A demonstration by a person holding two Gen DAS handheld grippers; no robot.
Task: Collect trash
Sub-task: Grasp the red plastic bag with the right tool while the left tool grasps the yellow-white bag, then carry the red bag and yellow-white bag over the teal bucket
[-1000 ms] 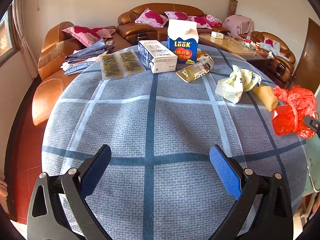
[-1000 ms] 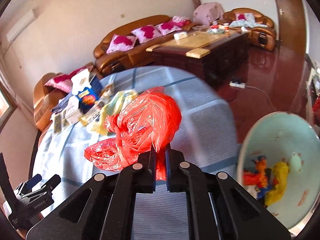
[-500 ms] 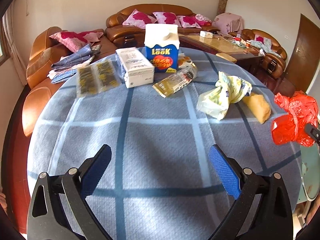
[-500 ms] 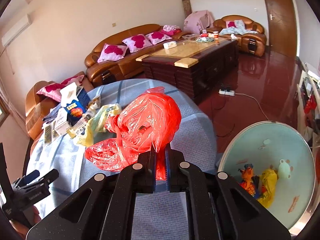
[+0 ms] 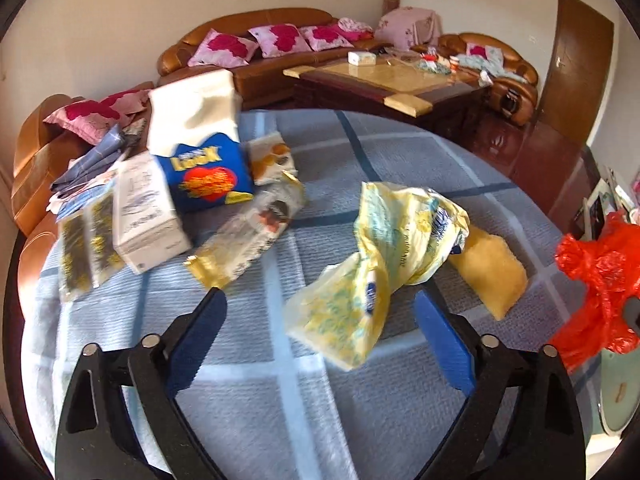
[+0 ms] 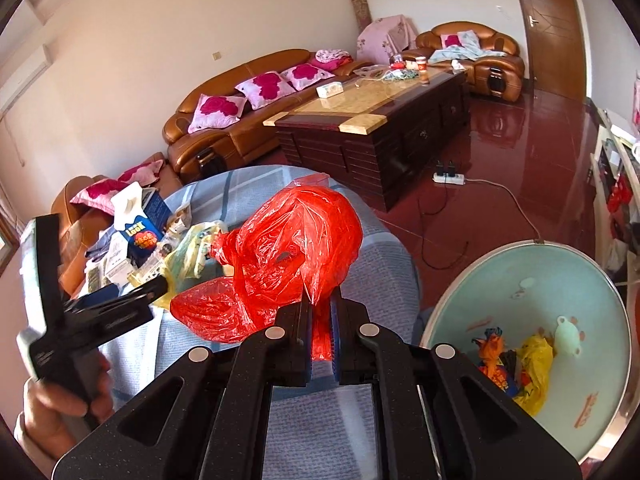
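While the right gripper is clamped tight on a fold of the red plastic bag, the bag is held up just above the near edge of the round table, which is covered in a blue checked cloth. Over on the other side, the left gripper is spread wide but its jaws are closing, with the crumpled yellow wrapper framed between the blue pads; no contact can be made out yet, and the wrapper is a bit blurred. A yellow packet is lying just behind the wrapper, touching it or near enough. Further back a clear snack wrapper is sprawled on the cloth, and behind that a white box, a flat pack of dark strips and a blue and white carton are bunched at the far left edge. Off the table to the right, a pale green bin is seen with some orange and yellow trash already in it. Brown leather sofas and a dark coffee table are at the back.
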